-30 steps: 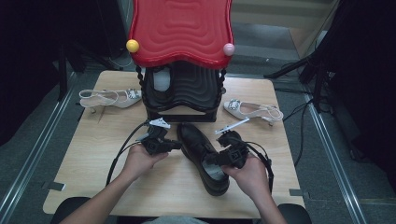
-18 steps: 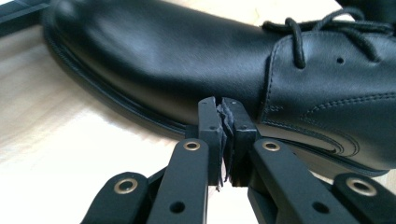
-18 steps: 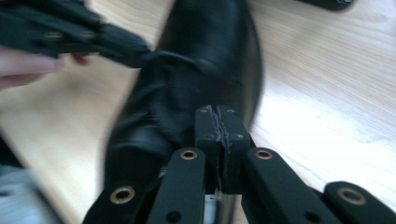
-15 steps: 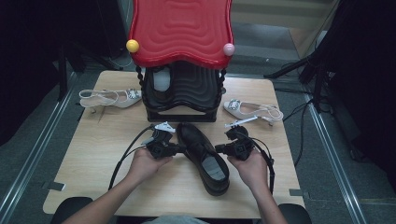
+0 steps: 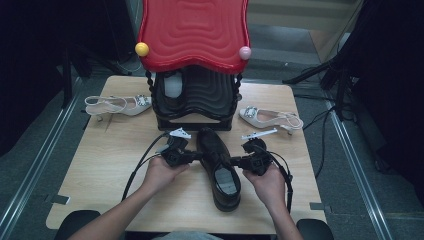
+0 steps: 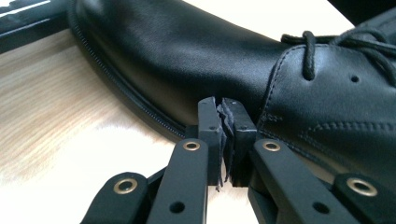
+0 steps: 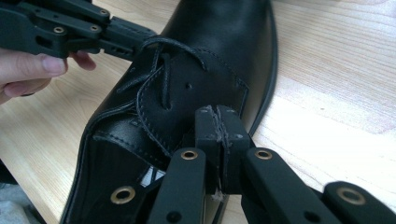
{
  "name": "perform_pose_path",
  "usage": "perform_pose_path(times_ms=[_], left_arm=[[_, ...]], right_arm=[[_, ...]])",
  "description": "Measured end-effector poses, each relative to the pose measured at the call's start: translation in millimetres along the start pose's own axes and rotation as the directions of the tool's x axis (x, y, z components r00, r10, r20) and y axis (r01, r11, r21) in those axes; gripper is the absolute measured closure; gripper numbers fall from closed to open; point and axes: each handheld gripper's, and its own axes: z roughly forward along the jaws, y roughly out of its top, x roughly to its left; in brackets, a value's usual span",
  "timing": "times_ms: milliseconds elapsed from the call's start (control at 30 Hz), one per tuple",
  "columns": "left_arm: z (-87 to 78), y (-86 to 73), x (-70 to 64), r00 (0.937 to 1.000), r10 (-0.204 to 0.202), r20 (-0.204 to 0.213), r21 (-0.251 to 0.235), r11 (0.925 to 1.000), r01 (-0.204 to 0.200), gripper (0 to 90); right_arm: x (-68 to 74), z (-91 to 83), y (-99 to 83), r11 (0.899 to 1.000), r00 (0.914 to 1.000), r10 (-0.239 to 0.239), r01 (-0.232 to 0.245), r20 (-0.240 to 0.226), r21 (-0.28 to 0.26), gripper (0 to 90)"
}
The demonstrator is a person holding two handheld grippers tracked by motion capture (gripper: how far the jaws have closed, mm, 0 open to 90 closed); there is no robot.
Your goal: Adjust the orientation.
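A black leather lace-up shoe lies on the wooden table, toe toward the rack. My left gripper is shut, its tips against the shoe's left side just ahead of the laces; in the left gripper view the closed pads touch the black shoe with nothing between them. My right gripper is shut too, pressed to the shoe's right side. In the right gripper view its tips meet the lace flap of the shoe, and the left gripper shows opposite.
A black shoe rack with a red wavy top stands at the back middle, something white inside it. One white heeled sandal lies left of it, another right. Cables trail from both grippers.
My right gripper has moved from the shoe's heel forward to its side by the laces. The left gripper has closed in on the opposite side. The shoe has turned slightly straighter.
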Motion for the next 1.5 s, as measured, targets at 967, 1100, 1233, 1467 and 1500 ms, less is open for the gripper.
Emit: perform_pose_path(times_ms=[967, 1100, 1233, 1467, 1500], left_arm=[[-45.5, 27.4, -0.3, 0.9990, 0.003, 0.045, 0.002, 1.0000, -0.003, 52.8], [-58.4, 31.7, 2.1, 0.9992, 0.003, 0.039, -0.028, 0.9996, -0.002, 52.3], [-62.4, 32.5, 3.4, 0.9993, -0.008, 0.035, -0.044, 0.9990, 0.009, 52.3], [-66.5, 33.3, 3.8, 0.9997, -0.009, 0.023, -0.051, 0.9986, 0.010, 52.3], [-67.9, 33.8, 3.8, 0.9997, -0.006, 0.022, -0.052, 0.9986, 0.007, 52.3]], right_arm=[[55.8, -23.5, 11.0, 0.994, 0.9910, 0.008, 0.007, -0.134, 0.108, 77.9], [61.0, -9.7, 9.2, 0.989, 0.9891, 0.013, 0.009, -0.147, 0.148, 74.4], [61.3, 5.1, 7.5, 0.983, 0.9918, 0.015, 0.009, -0.127, 0.184, 73.7], [65.4, 32.9, 4.2, 0.970, 0.9967, 0.020, 0.000, -0.079, 0.244, 69.3], [66.2, 35.5, 4.2, 0.969, 0.9977, 0.017, -0.001, -0.066, 0.246, 68.6]])
